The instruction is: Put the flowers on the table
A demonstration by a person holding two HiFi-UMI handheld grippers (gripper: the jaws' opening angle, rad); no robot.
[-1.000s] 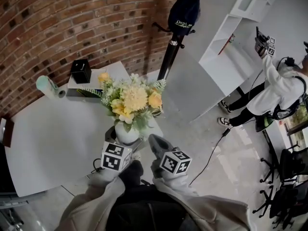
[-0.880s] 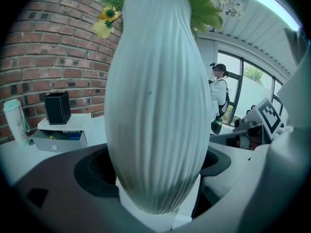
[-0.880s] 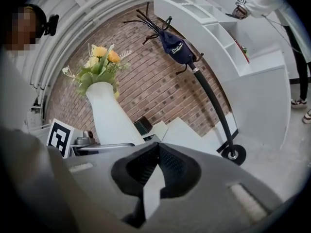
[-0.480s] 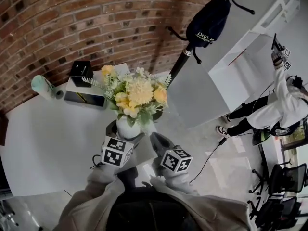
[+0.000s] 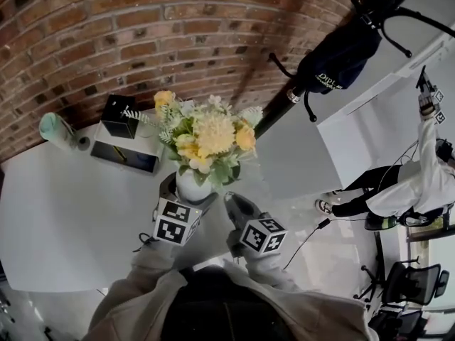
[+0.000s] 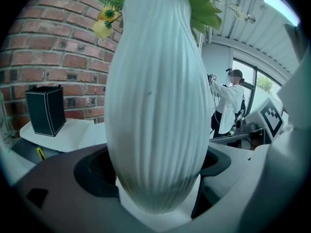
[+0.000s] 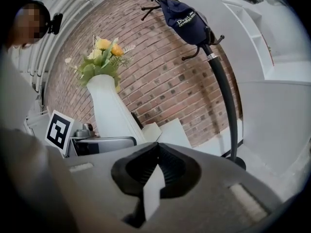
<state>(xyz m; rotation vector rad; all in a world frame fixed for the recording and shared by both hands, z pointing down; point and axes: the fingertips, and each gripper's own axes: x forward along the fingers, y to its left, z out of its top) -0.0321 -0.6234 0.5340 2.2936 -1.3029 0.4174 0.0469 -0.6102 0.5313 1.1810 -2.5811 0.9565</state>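
A bunch of yellow and white flowers stands in a white ribbed vase. My left gripper is shut on the vase's lower body, and the vase fills the left gripper view between the jaws of that gripper. The vase hangs over the right end of the white table; whether it touches the top is hidden. My right gripper sits just right of the vase, shut on nothing. In the right gripper view the flowers and vase rise to the left of that gripper.
On the table's far side stand a black box, a teal bottle and a dark flat case. A coat stand with a dark bag rises right of the table. A person works farther right, near office chairs.
I have come closer to the table, and the vase in my left gripper now hangs farther over the top. The right gripper stayed beside it, still shut.
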